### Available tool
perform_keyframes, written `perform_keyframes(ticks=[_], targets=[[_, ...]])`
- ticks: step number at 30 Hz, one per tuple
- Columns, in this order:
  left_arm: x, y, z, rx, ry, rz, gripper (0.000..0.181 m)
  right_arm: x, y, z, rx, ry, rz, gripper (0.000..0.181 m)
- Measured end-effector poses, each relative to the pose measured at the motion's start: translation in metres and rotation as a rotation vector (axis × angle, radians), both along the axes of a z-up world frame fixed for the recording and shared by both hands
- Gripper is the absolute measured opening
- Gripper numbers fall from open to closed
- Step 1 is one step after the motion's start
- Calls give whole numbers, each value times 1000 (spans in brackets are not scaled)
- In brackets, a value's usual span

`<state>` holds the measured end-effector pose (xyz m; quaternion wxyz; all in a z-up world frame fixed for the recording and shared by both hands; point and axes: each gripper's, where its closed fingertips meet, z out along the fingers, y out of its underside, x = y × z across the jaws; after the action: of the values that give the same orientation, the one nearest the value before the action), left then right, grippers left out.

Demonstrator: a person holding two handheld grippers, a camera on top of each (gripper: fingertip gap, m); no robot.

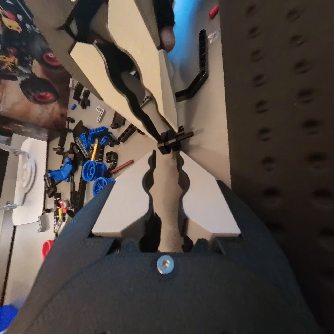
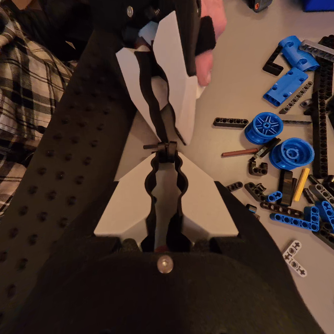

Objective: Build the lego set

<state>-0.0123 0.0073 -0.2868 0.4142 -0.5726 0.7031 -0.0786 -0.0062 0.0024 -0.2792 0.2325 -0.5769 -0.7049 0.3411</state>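
the small black piece (image 2: 166, 153), a pair of joined connectors with a thin pin (image 2: 149, 146) poking out one side, is held up over the table (image 2: 207, 137), right between the two grippers. the right gripper (image 2: 166, 155) is clamped on it, the piece sitting between its fingertips. the left gripper (image 1: 166, 151) meets the same piece from the opposite side; its tips stand about a piece-width apart at the piece's edge, and it cannot be told whether they are truly pinching it or only touching.

the likely step is pressing or seating the parts of this little assembly together. the grip is the weak point: both tools hold by the very tips, so a slight twist of either one could lever the piece out, and it would probably drop among the loose parts, near the blue wheels (image 2: 263, 127), or against the dark studded panel (image 2: 72, 162) beside the table, where black on black would be hard to find. pushing off-axis could also jam the pin or slide it out instead of home. if one tool lets go before the other is firm, the piece may swing.
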Motion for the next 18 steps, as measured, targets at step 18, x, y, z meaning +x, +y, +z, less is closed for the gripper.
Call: perform_keyframes(ticks=[18], targets=[[1,9,-5,41,50,13,6,2,3,-6,55,-43,-6,14]])
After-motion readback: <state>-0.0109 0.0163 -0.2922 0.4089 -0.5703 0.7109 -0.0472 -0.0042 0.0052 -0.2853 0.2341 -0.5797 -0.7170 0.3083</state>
